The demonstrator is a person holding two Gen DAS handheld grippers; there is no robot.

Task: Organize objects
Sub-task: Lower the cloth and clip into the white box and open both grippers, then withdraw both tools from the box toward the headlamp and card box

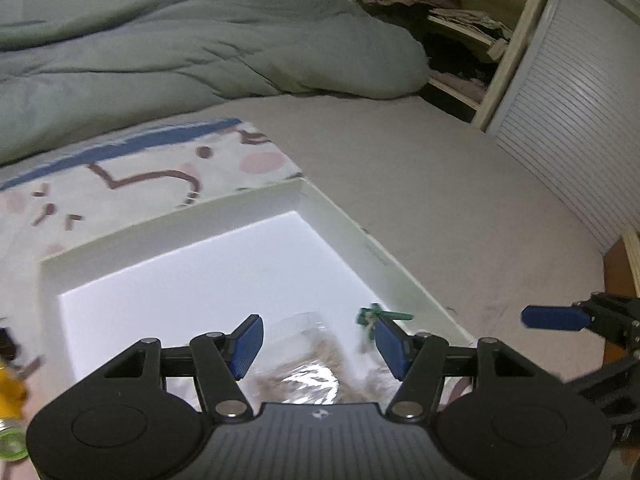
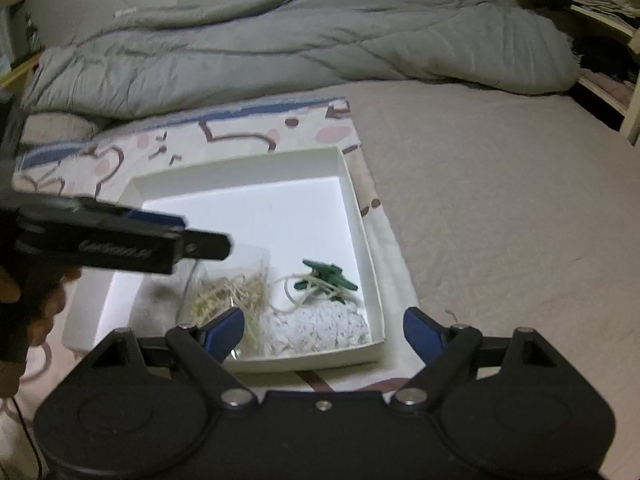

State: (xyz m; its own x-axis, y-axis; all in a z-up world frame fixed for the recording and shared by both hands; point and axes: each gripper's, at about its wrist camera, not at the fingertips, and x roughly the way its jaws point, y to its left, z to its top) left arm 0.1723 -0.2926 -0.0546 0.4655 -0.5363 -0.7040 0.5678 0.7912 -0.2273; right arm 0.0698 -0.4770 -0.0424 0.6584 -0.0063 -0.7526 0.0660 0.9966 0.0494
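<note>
We see the left gripper (image 1: 316, 346) spread above a clear plastic bag of straw-coloured fibre (image 2: 228, 292), right gripper (image 2: 324, 334) spread empty before the shallow white cardboard box (image 2: 360, 224)

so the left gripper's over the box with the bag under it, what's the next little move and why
Probably lift the left gripper up and clear of the white box. Its jaws stand apart with nothing pinched, and the clear bag of straw-like filling already lies inside, beside the green clips and white shreds.
</note>
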